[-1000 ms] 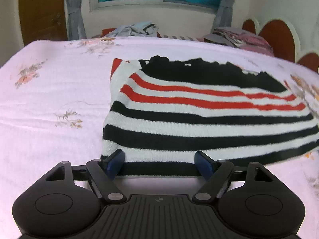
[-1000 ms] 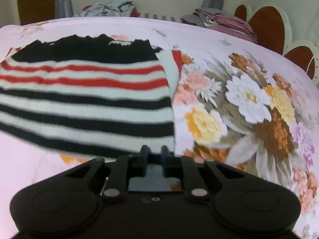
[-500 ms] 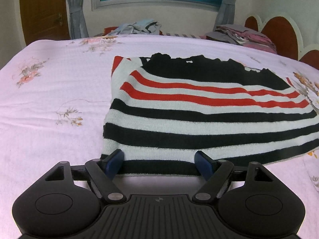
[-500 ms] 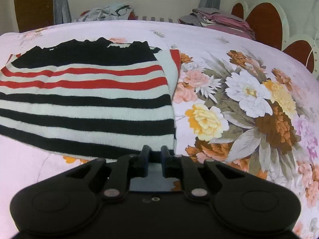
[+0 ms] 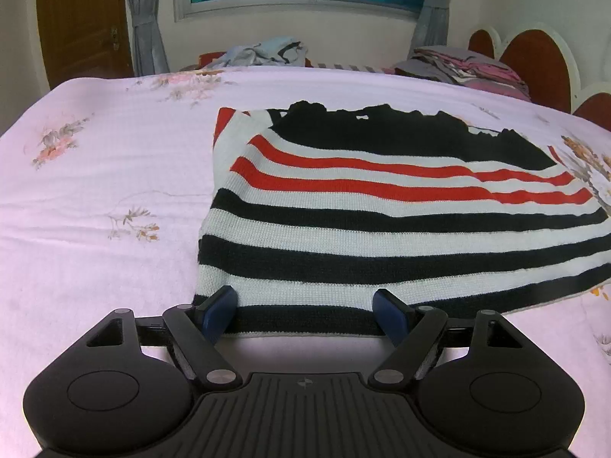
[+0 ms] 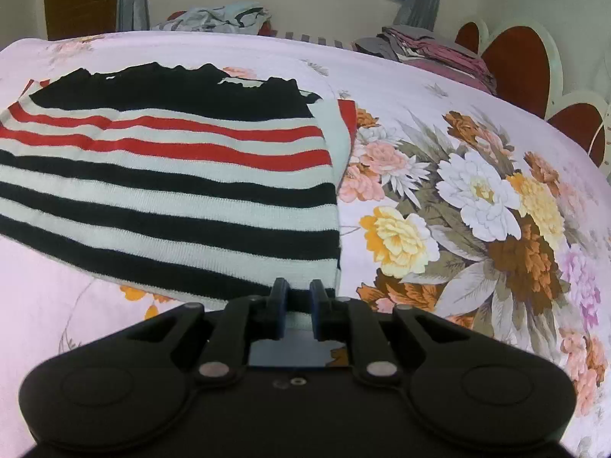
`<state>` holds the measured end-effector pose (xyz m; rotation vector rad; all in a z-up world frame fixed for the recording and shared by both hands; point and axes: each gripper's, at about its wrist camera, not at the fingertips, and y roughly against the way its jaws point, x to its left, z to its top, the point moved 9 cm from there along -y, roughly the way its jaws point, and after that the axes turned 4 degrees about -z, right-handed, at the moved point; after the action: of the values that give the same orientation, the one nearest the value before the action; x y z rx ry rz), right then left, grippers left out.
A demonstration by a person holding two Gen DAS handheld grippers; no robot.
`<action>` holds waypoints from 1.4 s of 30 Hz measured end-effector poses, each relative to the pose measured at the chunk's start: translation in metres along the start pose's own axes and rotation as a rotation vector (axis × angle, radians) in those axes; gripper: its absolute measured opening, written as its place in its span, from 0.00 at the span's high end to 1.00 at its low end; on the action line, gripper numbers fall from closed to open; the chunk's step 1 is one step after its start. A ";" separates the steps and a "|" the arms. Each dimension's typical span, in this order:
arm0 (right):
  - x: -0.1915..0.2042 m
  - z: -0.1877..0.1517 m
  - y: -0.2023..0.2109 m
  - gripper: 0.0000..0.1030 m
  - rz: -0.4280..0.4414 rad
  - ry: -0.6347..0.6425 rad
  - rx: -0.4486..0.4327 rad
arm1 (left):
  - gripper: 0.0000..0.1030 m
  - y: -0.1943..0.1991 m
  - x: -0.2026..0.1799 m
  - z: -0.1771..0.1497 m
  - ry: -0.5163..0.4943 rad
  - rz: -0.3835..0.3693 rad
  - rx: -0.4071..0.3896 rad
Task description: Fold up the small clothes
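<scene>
Left wrist view: the sweater lies flat on the bed, filling the frame from centre out toward 3 o'clock, its black top band at 12 o'clock and its black hem nearest the camera. The left gripper sits at 6 o'clock with its blue fingers wide apart, straddling the near left stretch of the hem; the knit runs between them, and they do not pinch it.

Right wrist view: the sweater spreads from centre toward 9 o'clock, the floral print of the bed toward 3 o'clock. The right gripper at 6 o'clock has its jaws nearly together, clamped on the sweater's near right corner, with hem fabric showing in the narrow gap between the fingers.
</scene>
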<state>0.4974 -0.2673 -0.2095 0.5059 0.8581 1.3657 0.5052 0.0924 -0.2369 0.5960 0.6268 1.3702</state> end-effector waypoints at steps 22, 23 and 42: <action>0.033 0.044 0.040 0.99 0.261 -0.129 -0.112 | 0.24 0.009 0.049 -0.022 0.810 -0.184 -0.151; 0.038 0.051 0.037 0.99 0.284 -0.142 -0.111 | 0.24 0.004 0.052 -0.019 0.833 -0.190 -0.164; 0.146 0.108 -0.030 0.99 0.389 -0.067 -0.015 | 0.80 -0.032 0.081 0.012 0.922 -0.262 -0.237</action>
<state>0.5972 -0.1129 -0.2004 0.7300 0.7168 1.6970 0.5439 0.1688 -0.2563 -0.3493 1.2007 1.4025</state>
